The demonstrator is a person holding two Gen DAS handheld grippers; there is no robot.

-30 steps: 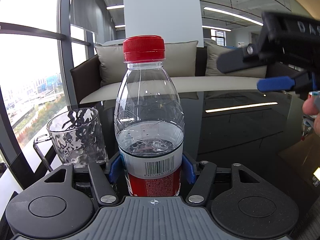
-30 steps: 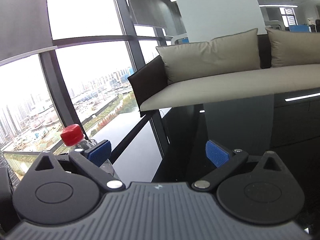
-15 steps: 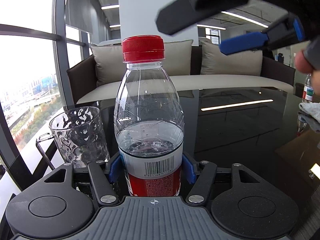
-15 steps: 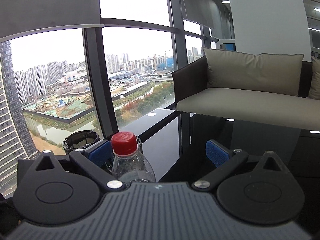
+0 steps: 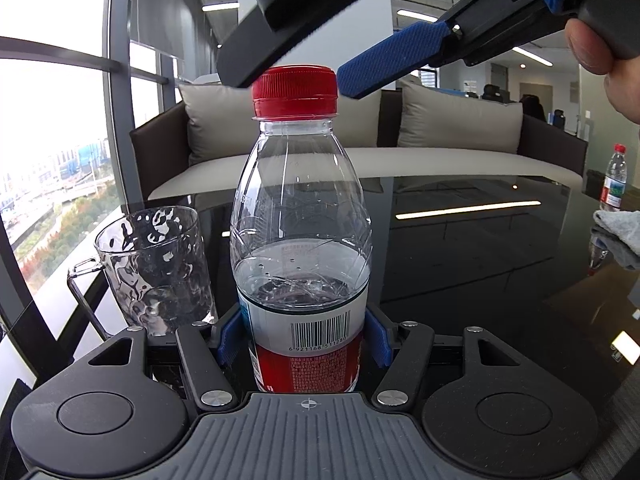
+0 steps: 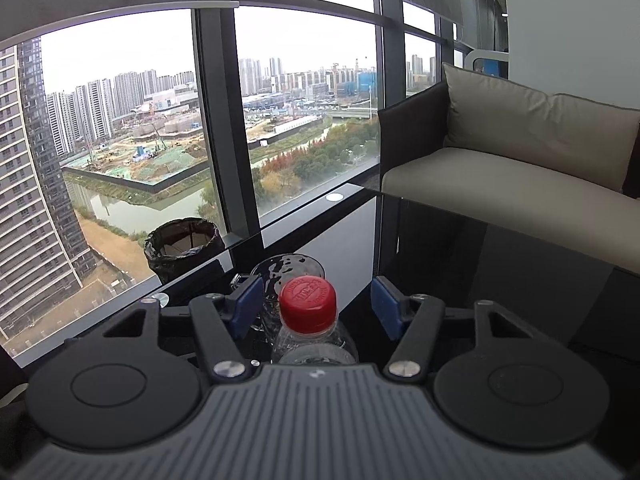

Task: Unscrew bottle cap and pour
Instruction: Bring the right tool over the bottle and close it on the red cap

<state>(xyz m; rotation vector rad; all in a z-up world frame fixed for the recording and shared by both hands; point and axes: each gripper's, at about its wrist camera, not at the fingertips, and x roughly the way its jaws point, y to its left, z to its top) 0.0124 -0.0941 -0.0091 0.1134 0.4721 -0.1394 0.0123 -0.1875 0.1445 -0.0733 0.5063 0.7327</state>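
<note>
**Bottle clamped low, second gripper spread over the cap**

We start at the left gripper (image 5: 304, 338): its ribbed blue pads (image 5: 230, 338) press the bottle (image 5: 300, 216) from both sides at the label band, just below the barcode. The matte black linkage arms fold inward, with round steel pivots at the joints. We see the bottle upright, clear thin plastic with a rounded shoulder, water filling roughly the lower half, a white and red printed label around the base.

The red cap (image 5: 295, 90) is ridged along its skirt and sits screwed on the neck. From the right wrist view its top (image 6: 307, 301) shows embossed lettering.

The right gripper (image 6: 316, 308) comes in from above, fingers spread wide, one on each side of the cap and not touching it. In the left wrist view one textured blue pad (image 5: 390, 60) sits just beside the cap's right edge; the other black finger passes behind the cap on the left. A bare thumb (image 5: 588, 46) rests on the gripper's grey body.

Just left of the bottle stands a glass cup (image 5: 154, 270), clear with a dimpled, hammered surface, apparently empty. All rest on a glossy black table (image 5: 460, 264). Farther right: a grey folded cloth (image 5: 618, 232) and a second red-capped bottle (image 5: 613, 178). Beyond, a beige cushioned sofa (image 5: 460, 156).
</note>
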